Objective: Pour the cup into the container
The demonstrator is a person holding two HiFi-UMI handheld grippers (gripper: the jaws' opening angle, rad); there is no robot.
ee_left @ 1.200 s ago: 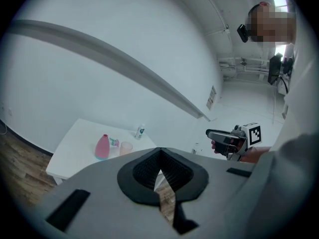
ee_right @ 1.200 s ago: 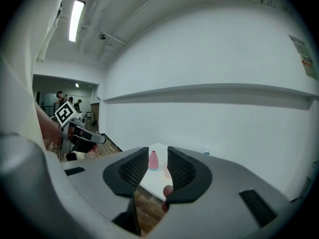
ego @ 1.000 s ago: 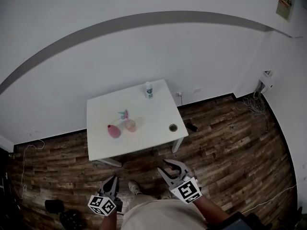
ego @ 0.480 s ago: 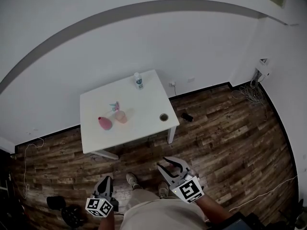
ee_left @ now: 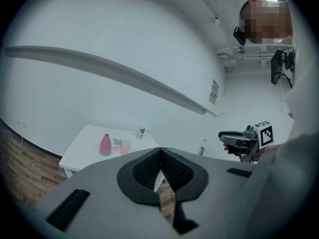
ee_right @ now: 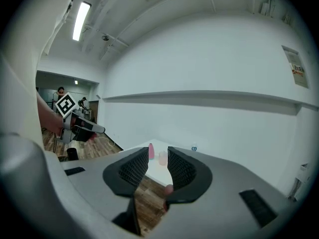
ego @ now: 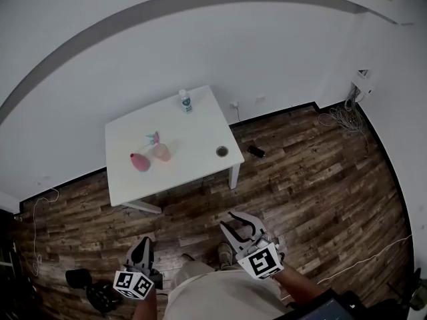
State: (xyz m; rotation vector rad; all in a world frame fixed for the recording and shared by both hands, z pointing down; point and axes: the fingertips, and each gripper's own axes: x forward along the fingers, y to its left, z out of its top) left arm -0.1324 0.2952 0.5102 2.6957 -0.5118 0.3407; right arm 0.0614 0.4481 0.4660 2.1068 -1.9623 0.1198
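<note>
A pink cup (ego: 161, 153) stands on the white table (ego: 193, 129) beside a pink vase-shaped bottle (ego: 139, 162). A small dark round container (ego: 222, 151) sits near the table's right edge. Both grippers hang over the wooden floor, well short of the table. My left gripper (ego: 142, 245) is shut, its pads meeting at the tips (ee_left: 160, 152), with nothing in it. My right gripper (ego: 235, 220) has a narrow gap between its pads (ee_right: 158, 156) and holds nothing. Through that gap I see the cup (ee_right: 163, 158) and the bottle (ee_right: 151, 151) far off.
A white bottle with a green label (ego: 185, 101) stands at the table's far edge. A small spray bottle (ego: 153, 139) is behind the cup. A black object (ego: 255, 151) lies on the floor right of the table. Cables (ego: 343, 115) pile at the right wall.
In the head view the table has slid up and to the left and looks smaller. Both grippers stay at the bottom of the view, the left one a little lower.
</note>
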